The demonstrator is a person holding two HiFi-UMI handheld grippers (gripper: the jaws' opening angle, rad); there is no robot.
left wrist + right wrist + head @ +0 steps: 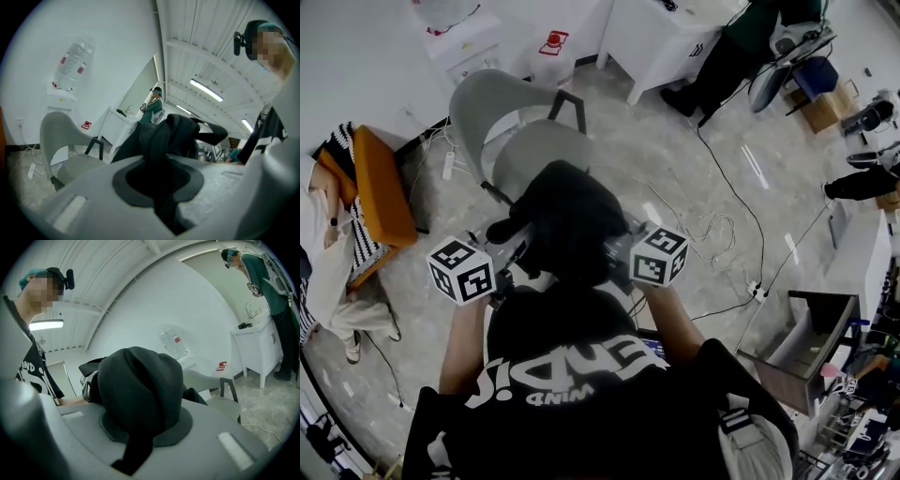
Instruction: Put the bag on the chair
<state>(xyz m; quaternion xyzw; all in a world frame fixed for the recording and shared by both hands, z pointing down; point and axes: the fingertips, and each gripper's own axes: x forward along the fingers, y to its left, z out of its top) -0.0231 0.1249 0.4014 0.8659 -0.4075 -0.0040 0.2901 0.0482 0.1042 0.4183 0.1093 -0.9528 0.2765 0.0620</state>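
Bag: black, soft, hanging in the air between my left hand-held gripper and right hand-held gripper, each pinched narrow on its fabric. Chair: grey, just ahead. Handling, as I judge it: keep the bag level, lower it over the middle of the seat, and release both sides together.

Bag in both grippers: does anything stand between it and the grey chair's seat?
Nothing visible does. The black bag is clamped in the left gripper and the right gripper, right in front of the grey chair, whose seat is bare. The white cable on the floor lies off to the right.
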